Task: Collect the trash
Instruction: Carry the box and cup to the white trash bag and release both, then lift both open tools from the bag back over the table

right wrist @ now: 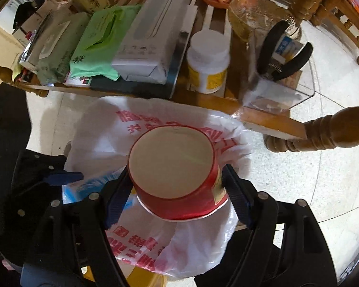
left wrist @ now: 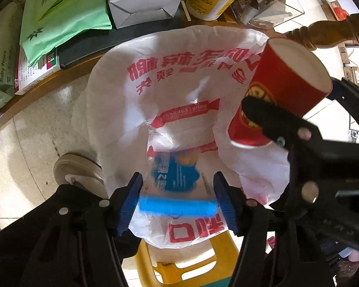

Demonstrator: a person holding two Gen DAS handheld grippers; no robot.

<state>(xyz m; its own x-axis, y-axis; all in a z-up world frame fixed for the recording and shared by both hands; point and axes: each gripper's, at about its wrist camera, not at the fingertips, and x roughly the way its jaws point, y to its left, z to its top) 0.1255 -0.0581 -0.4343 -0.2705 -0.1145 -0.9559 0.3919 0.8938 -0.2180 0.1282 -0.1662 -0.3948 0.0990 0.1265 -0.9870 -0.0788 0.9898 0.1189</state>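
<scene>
Two grippers work over a white plastic bag (right wrist: 191, 251): right gripper (right wrist: 177, 186) pinches a red paper cup (right wrist: 177, 174) above its mouth; left gripper (left wrist: 177, 205) clamps a blue-printed wrapper (left wrist: 177, 206). Next, by the look of it: release both inside.

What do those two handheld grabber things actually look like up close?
Both tongs look alike. The left tongs and right tongs have black plastic frames with angled struts, joined by round silver rivets. Each finger ends in a dark blue ribbed pad, like a grooved rubber strip. The right tongs' black frame with its silver rivets also shows from the side in the left view. No cables, sleeves or markings are clearly visible.
</scene>
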